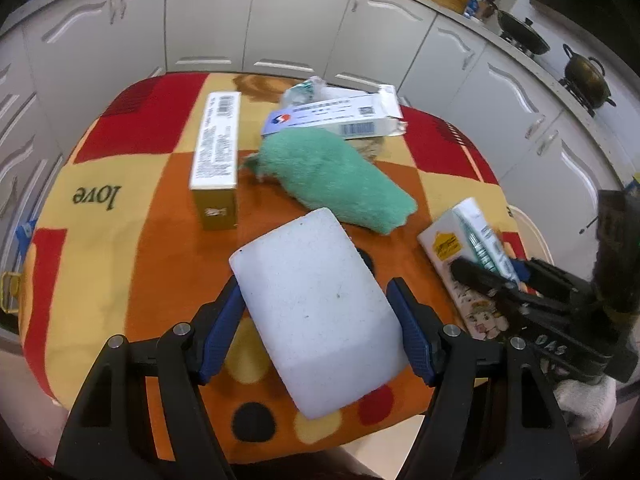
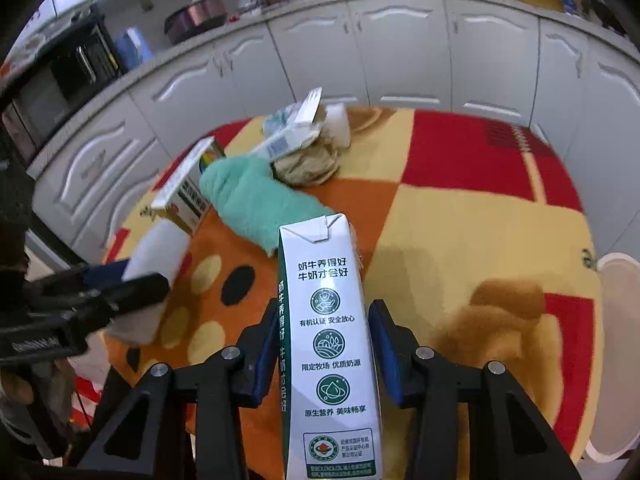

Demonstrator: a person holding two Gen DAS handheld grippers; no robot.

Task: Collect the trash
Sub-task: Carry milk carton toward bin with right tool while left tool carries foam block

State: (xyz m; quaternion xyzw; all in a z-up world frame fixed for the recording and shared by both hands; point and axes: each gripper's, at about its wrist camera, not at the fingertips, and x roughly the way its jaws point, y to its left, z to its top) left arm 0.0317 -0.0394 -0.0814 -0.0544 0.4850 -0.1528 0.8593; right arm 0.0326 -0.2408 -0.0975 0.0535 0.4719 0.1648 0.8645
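My left gripper (image 1: 316, 300) is shut on a white foam block (image 1: 316, 312) and holds it over the table's near edge. My right gripper (image 2: 320, 328) is shut on a white-and-green milk carton (image 2: 328, 344); both also show in the left wrist view, the gripper (image 1: 500, 280) at right on the carton (image 1: 468, 244). The left gripper with the block (image 2: 156, 256) shows at left in the right wrist view. On the table lie a green towel (image 1: 336, 180), a gold-and-white box (image 1: 216, 152), a white-and-blue box (image 1: 340, 116), a crumpled wrapper (image 1: 304, 90) and a brown crumpled paper (image 2: 308, 164).
The table has a red, orange and yellow cloth (image 1: 120, 240). White cabinets (image 1: 256, 20) run behind it. Pots (image 1: 588, 76) sit on a stove at the far right. A white round rim (image 2: 620, 352) stands beside the table's right edge.
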